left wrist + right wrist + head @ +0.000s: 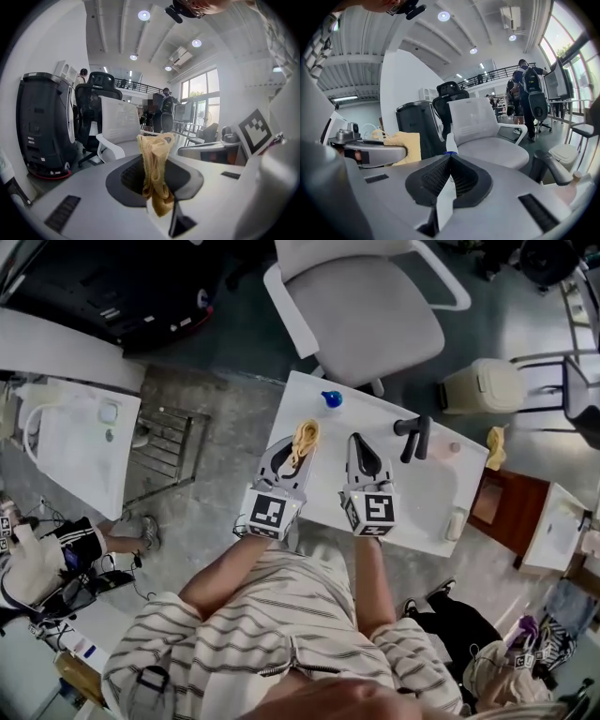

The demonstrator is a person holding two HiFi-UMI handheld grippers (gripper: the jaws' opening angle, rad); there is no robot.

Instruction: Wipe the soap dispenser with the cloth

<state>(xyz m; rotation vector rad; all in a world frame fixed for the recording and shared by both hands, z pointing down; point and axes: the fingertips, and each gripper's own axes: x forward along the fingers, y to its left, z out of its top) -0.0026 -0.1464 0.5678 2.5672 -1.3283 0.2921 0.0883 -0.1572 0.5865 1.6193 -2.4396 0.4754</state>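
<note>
A yellow cloth (306, 439) hangs bunched in my left gripper (300, 448), whose jaws are shut on it above the white table (422, 507). In the left gripper view the cloth (155, 154) stands up between the jaws of the left gripper (157, 165). My right gripper (360, 450) is beside it, shut with nothing between its fingers. The soap dispenser (331, 398), white with a blue top, stands at the table's far edge, ahead of both grippers. In the right gripper view the dispenser (449, 141) shows just beyond the shut right gripper (450, 164), apart from it.
A black handled tool (413, 436), a small pink item (455, 447) and a second yellow cloth (495, 448) lie on the table's right part. A white office chair (366, 320) stands behind the table, and a white bin (484, 385) to its right.
</note>
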